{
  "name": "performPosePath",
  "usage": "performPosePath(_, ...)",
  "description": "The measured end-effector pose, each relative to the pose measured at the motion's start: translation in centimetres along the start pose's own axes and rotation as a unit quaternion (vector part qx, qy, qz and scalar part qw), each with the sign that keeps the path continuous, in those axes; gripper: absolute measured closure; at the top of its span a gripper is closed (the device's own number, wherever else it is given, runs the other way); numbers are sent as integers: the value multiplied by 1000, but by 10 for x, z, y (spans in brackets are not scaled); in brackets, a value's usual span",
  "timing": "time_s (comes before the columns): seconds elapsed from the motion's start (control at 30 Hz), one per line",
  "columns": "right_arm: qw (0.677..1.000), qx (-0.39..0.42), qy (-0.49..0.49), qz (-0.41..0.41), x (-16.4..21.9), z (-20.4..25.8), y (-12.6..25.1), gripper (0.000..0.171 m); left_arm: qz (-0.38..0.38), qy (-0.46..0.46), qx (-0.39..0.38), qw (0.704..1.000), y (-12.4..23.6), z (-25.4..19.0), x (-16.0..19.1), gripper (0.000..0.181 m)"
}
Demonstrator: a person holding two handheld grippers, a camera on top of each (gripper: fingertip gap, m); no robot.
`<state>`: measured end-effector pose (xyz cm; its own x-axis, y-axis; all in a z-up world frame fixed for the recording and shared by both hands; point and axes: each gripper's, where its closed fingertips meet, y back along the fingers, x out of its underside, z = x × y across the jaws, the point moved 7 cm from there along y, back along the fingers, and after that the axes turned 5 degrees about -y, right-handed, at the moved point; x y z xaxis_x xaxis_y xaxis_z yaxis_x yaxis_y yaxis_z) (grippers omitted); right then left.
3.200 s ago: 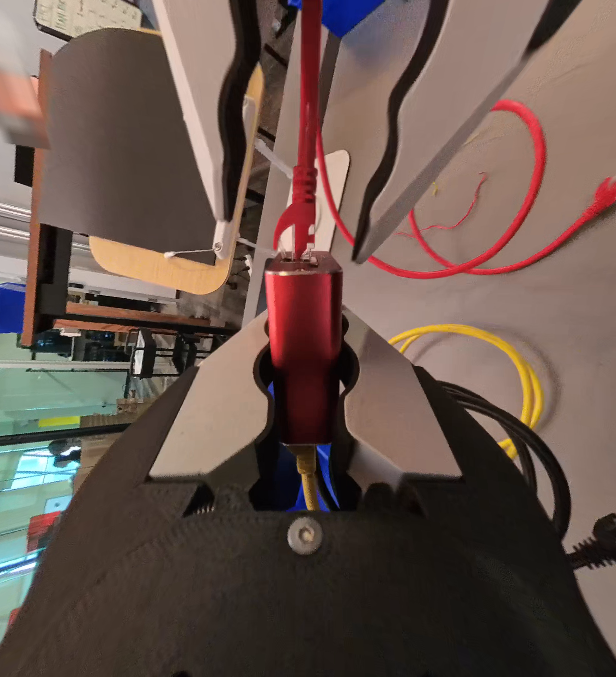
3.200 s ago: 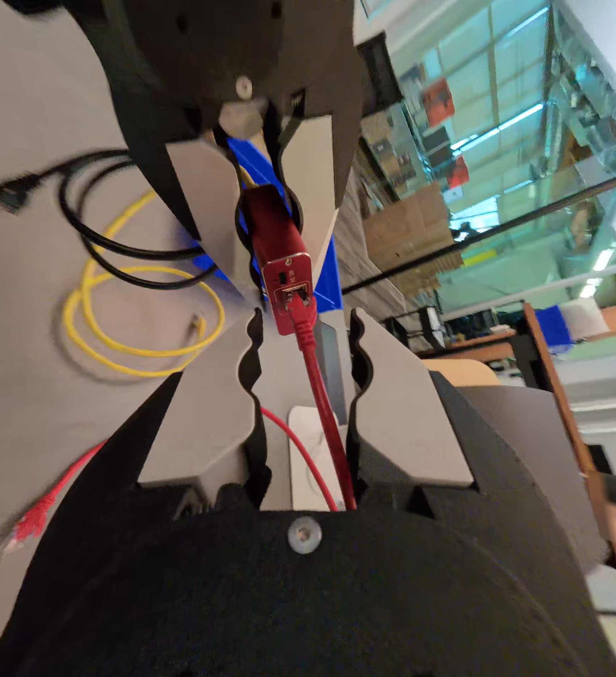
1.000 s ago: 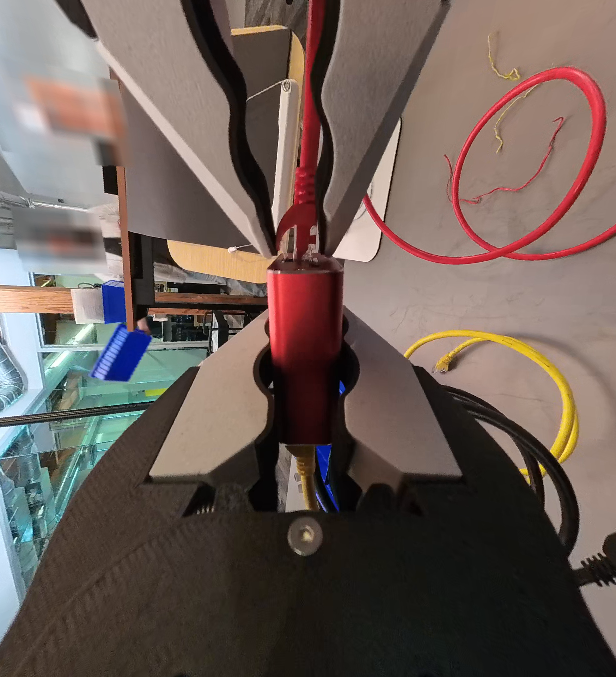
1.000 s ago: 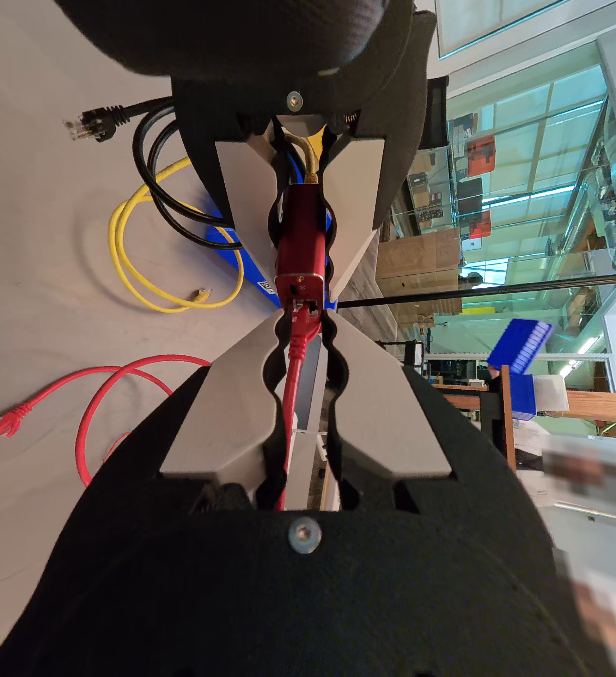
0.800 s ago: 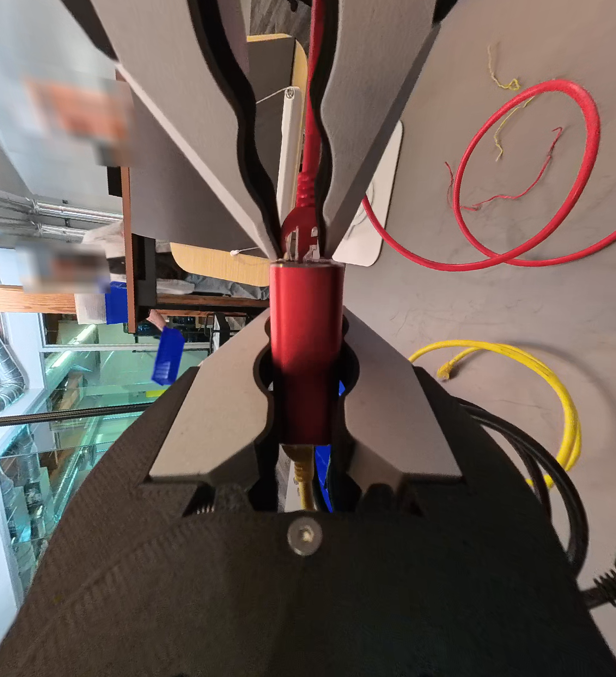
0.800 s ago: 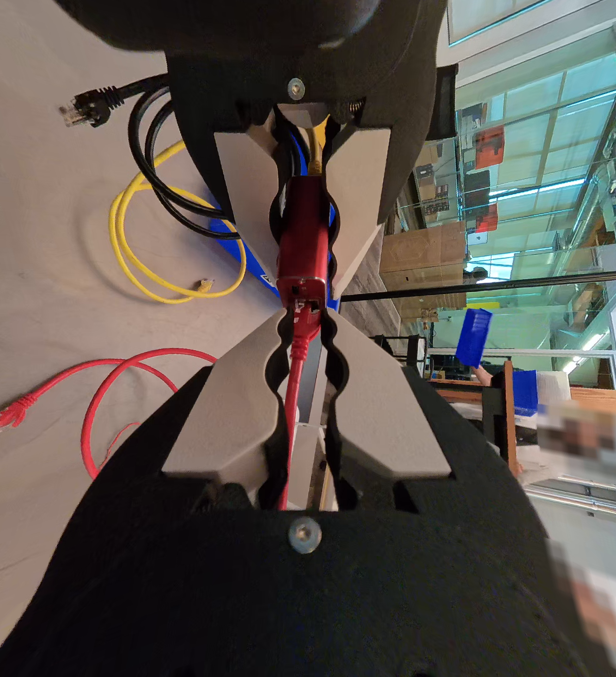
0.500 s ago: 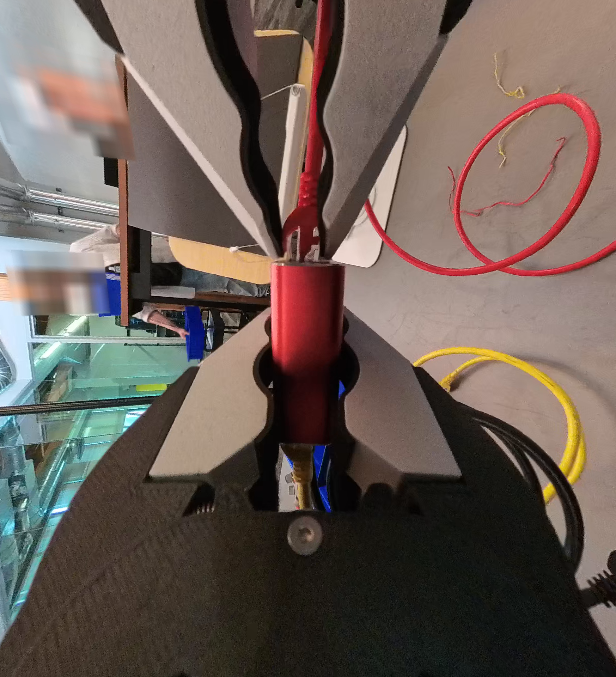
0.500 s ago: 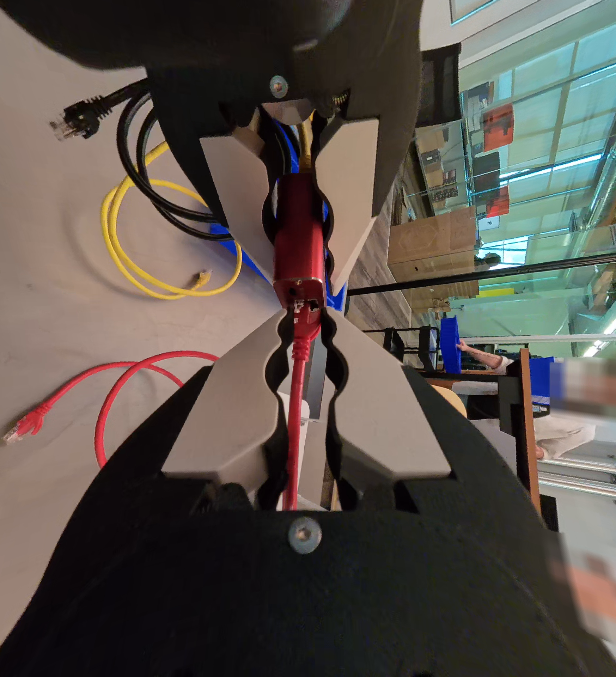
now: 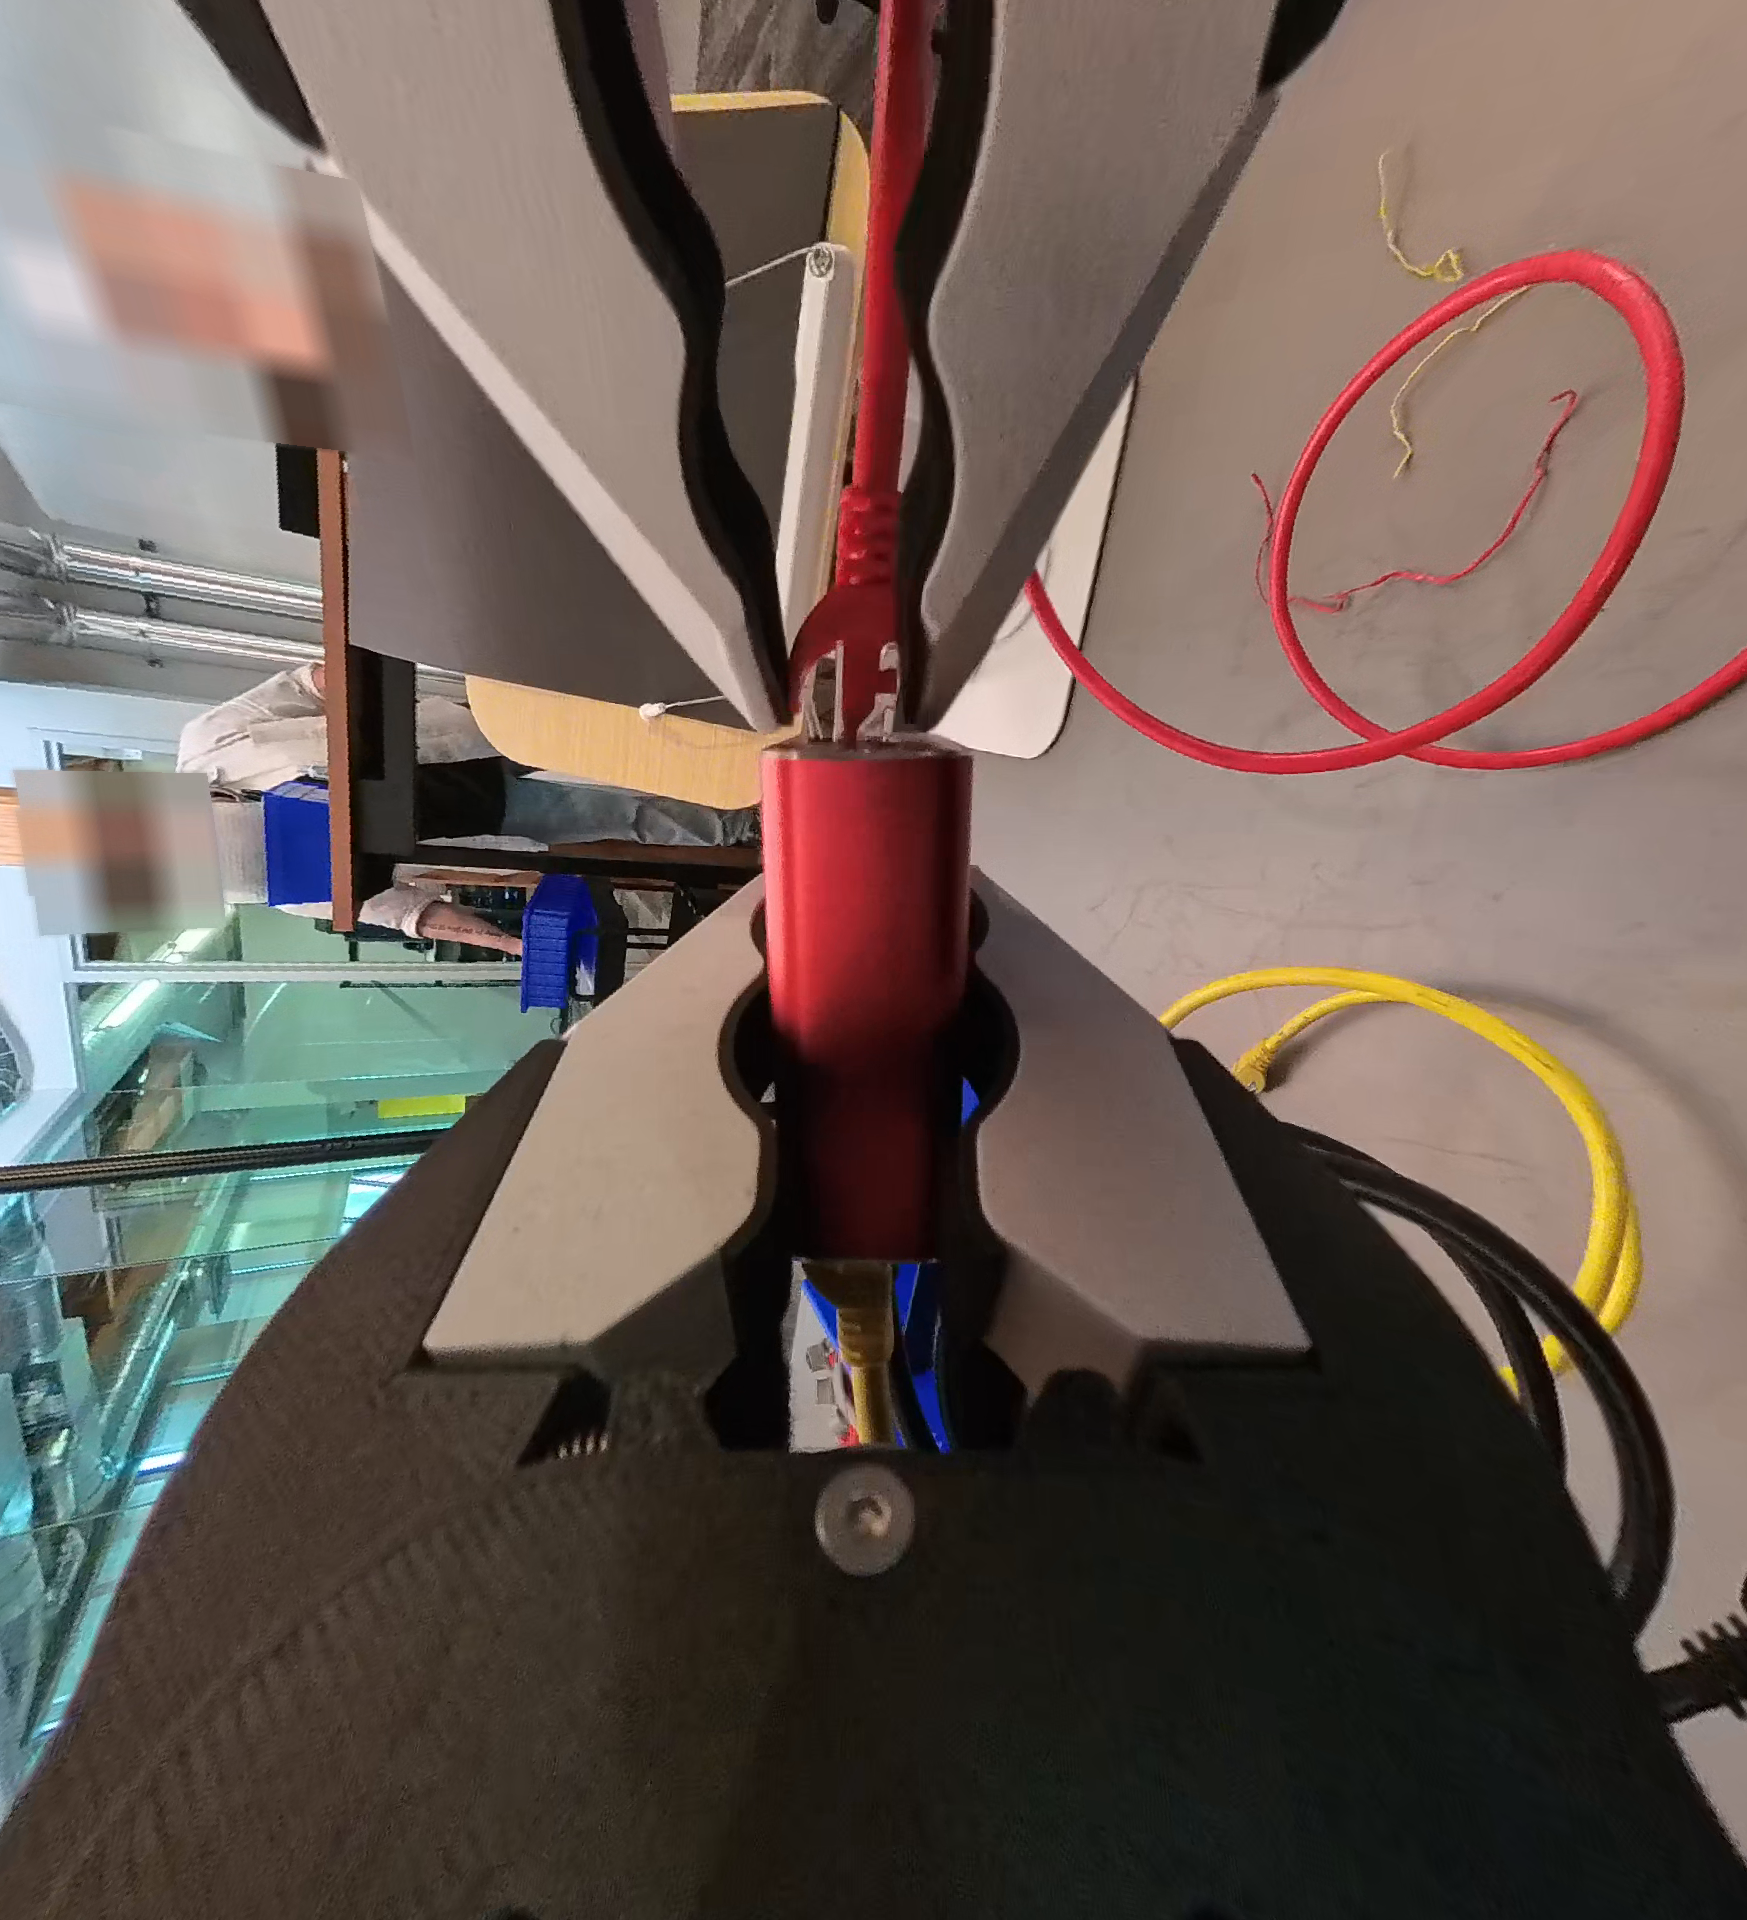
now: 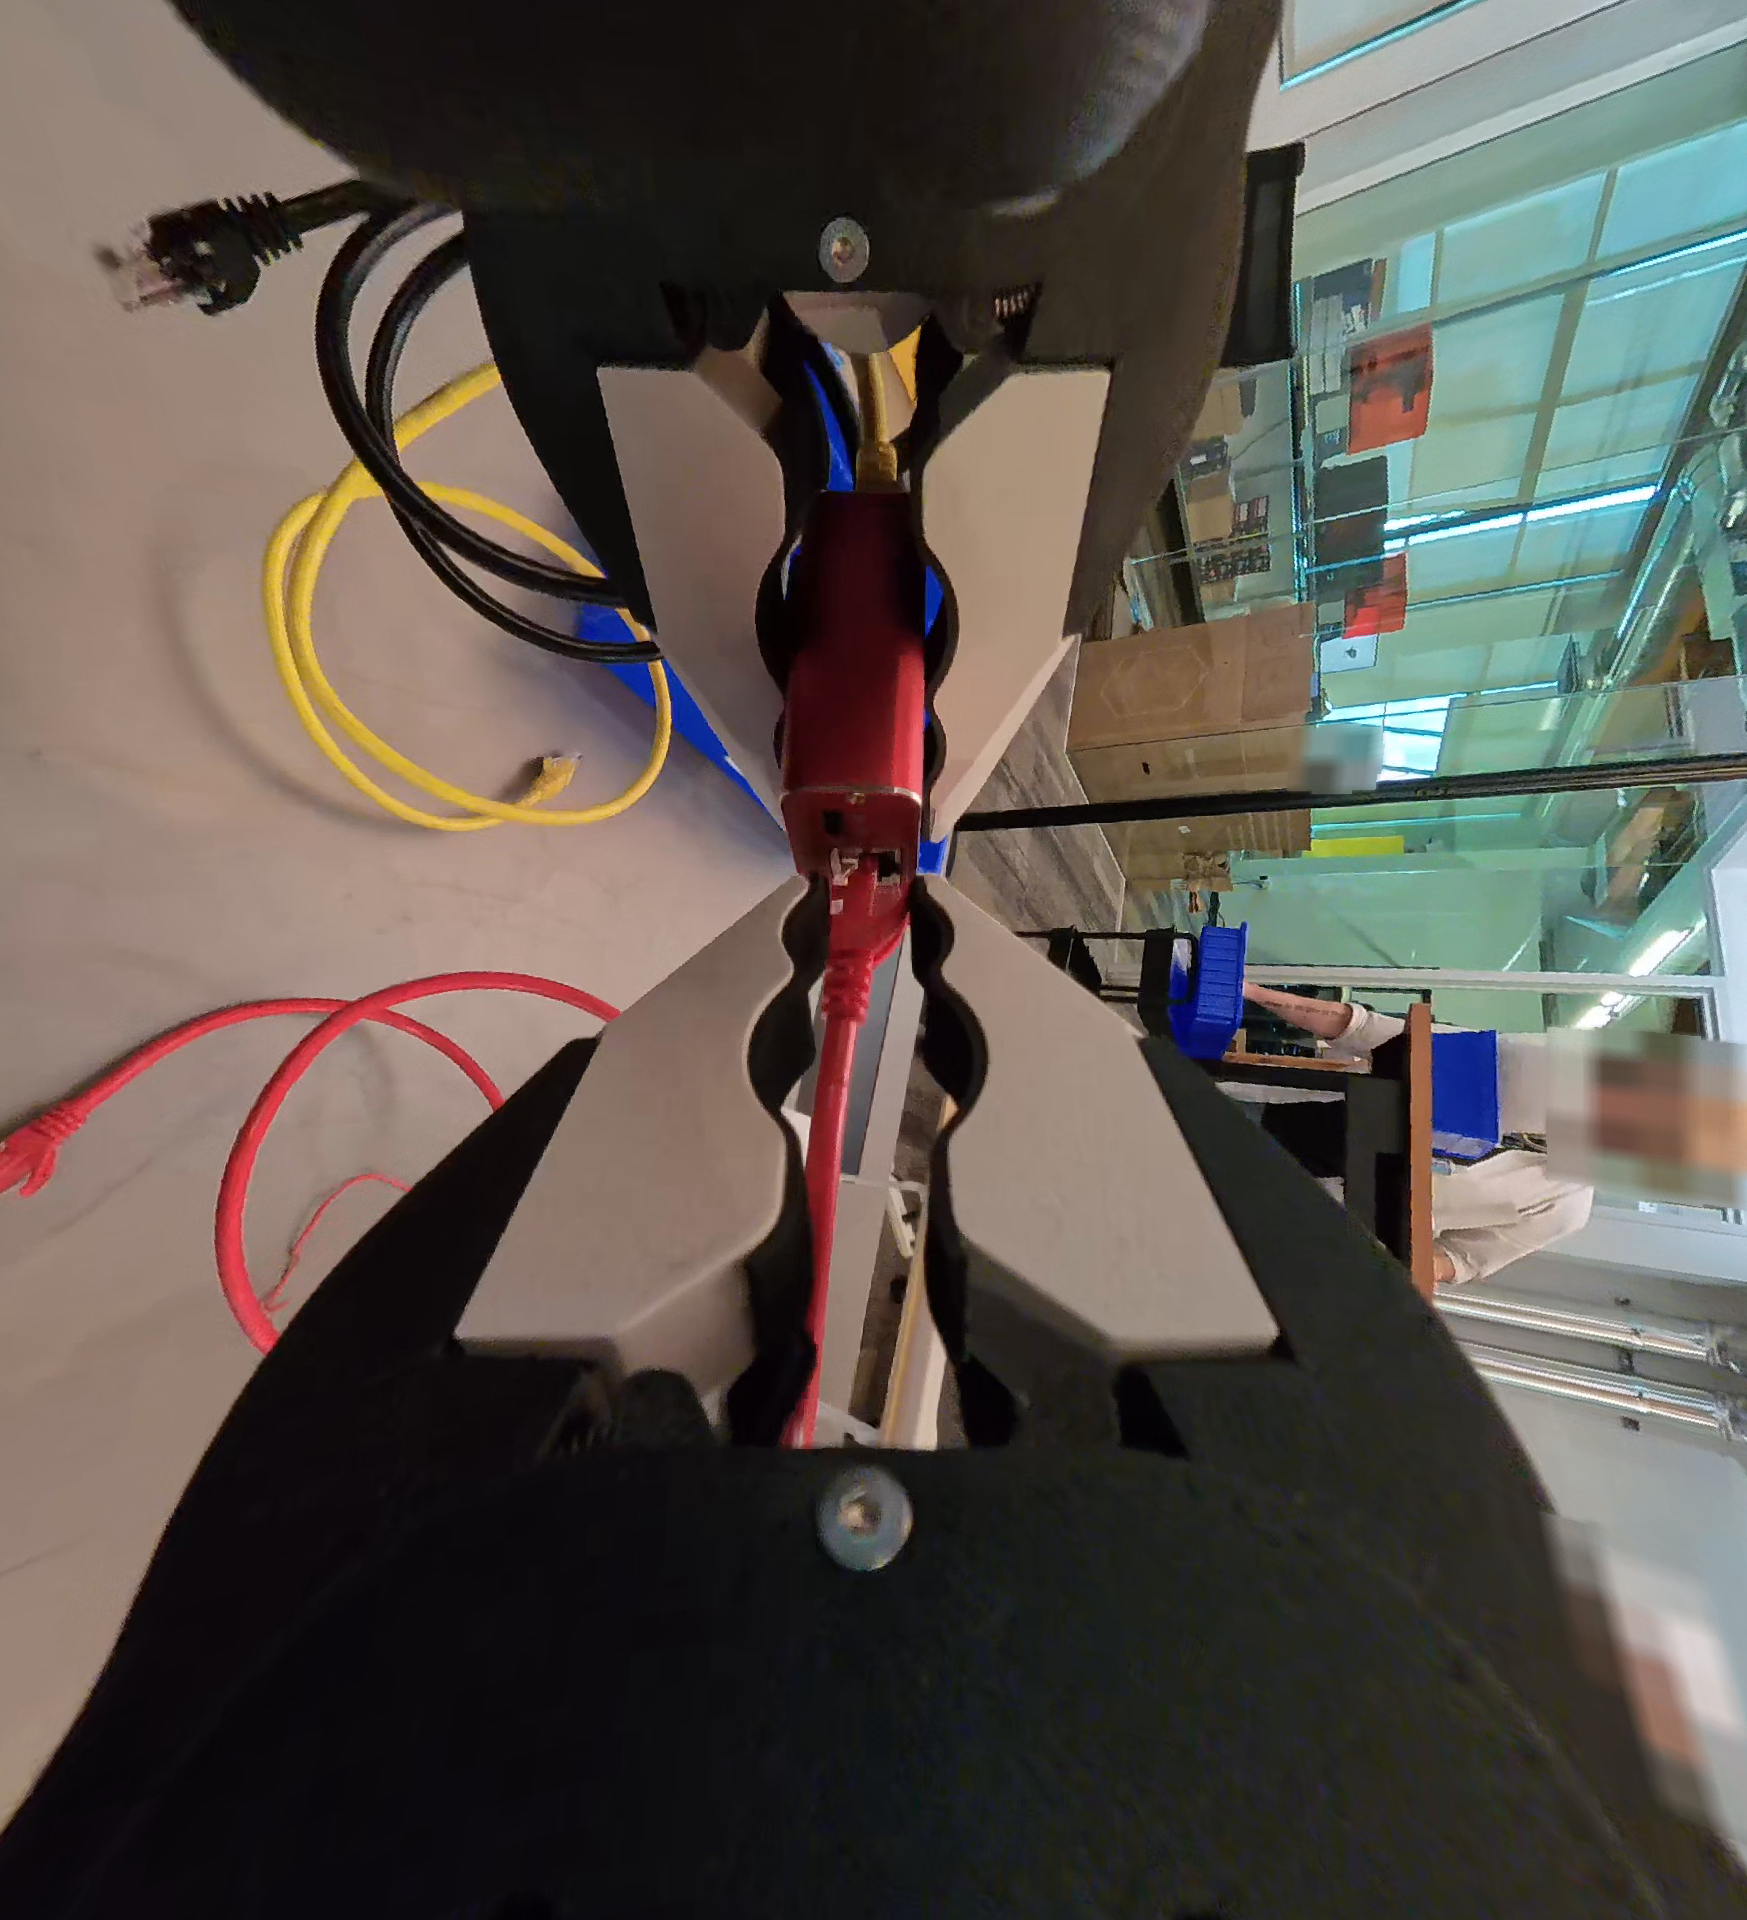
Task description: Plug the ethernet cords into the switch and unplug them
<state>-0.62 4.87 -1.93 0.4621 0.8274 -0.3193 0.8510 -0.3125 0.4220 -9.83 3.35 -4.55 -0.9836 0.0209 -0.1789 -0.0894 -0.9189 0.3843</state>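
Left wrist view: smooth red metal switch (image 9: 864,966) between wavy grey fingers (image 9: 640,1143).

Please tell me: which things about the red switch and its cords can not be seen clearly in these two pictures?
- Left wrist view: the port face of the red switch points away, so how deep the red plug sits is hidden.
- Left wrist view: the black cord runs off the right edge.
- Right wrist view: the yellow plug is mostly covered by the left gripper; its seating is unclear.
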Motion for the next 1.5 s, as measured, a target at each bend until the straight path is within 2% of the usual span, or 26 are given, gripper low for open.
performPosePath(0.67,998,-31,-48,21,4,1,-1,160,-6,15,-1,1000,-4,-2,-2,156)
performPosePath(0.83,998,-27,-8,62,5,8,-5,160,-4,27,22,999,-9,-7,-1,156)
performPosePath(1.03,997,-46,-1,66,7,8,-3,161,-38,62,48,996,-14,-10,-1,156)
performPosePath(1.23,997,-54,-43,40,10,5,4,160,-74,94,65,991,-14,-9,-5,156)
performPosePath(1.5,995,-51,-35,80,10,6,7,161,-62,84,61,993,-19,-12,-8,156)
